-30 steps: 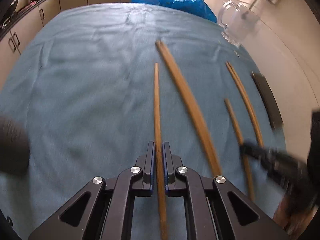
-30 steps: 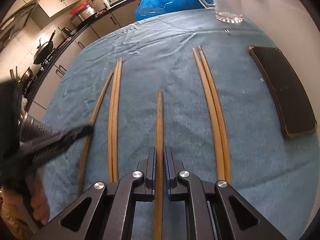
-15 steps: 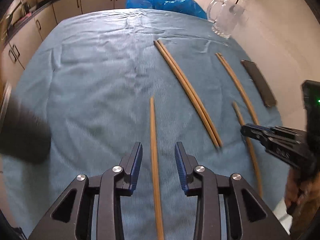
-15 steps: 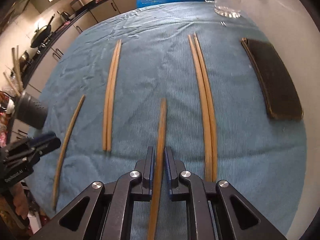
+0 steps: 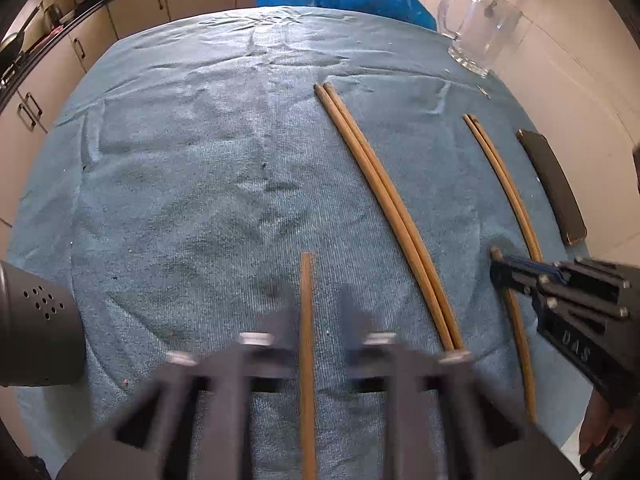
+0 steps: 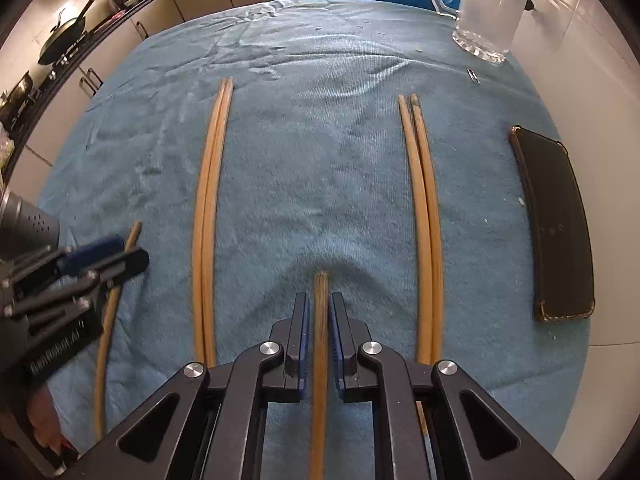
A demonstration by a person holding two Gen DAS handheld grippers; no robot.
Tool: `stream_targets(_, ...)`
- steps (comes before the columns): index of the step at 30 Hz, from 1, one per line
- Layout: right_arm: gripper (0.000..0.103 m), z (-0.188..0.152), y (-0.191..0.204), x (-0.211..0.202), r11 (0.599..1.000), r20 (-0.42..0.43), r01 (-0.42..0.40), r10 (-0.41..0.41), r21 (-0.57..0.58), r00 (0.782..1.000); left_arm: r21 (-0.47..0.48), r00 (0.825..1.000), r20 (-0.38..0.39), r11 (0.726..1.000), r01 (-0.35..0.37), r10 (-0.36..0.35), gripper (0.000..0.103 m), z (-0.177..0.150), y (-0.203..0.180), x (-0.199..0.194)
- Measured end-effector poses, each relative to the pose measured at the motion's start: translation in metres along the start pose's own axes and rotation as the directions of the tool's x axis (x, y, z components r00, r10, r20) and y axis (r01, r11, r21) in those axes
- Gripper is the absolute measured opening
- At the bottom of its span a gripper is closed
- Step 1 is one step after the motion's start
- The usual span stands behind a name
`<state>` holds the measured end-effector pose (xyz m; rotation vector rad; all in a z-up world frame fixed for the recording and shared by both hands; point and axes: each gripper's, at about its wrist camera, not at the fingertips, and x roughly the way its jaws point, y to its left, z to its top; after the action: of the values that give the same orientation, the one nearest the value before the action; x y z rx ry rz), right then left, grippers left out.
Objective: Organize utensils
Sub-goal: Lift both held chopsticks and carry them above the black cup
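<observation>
Two pinches: left tool (image 6: 118, 255), just closing, on left chopstick (image 5: 307, 284); right tool (image 6: 319, 300) on right chopstick (image 6: 320, 400); pair parallel, ends level.

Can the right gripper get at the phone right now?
Probably not to grasp: right gripper has just closed tighter on a chopstick. Only the right-hand pair lies between it and the phone.

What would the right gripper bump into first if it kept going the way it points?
Probably the blue towel. The right gripper, fingers shut on a chopstick, points steeply down at bare cloth between the two chopstick pairs. Depth is unclear, but nothing else seems to lie in that line.
</observation>
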<state>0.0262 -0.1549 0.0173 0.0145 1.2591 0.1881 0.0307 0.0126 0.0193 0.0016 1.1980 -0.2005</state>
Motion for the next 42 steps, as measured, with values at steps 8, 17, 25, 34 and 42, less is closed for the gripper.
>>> stream_targets(8,0.008,-0.016,0.004,-0.046,0.995,0.193,-0.100,0.098,-0.002,0.976,-0.030,0.984,0.159,0.996,0.082,-0.076,0.005,-0.024,0.012,-0.061)
stream_targets(17,0.008,-0.050,0.029,-0.135,0.993,0.451,-0.101,0.119,-0.064,0.885,0.021,0.919,0.373,0.992,0.127,-0.126,0.005,-0.073,0.011,-0.154)
stream_targets(25,0.008,-0.083,0.054,-0.187,0.990,0.582,-0.092,0.135,-0.103,0.802,0.029,0.840,0.523,0.987,0.156,-0.148,0.005,-0.110,0.022,-0.221)
stream_targets(34,0.008,-0.070,0.088,-0.222,0.981,0.656,-0.112,0.188,-0.156,0.731,-0.009,0.745,0.663,0.995,0.103,-0.072,0.005,-0.117,0.050,-0.288)
stream_targets(42,0.008,-0.029,0.143,-0.255,0.955,0.705,-0.192,0.297,-0.227,0.644,-0.103,0.683,0.728,0.994,0.029,0.056,0.005,-0.097,0.099,-0.339)
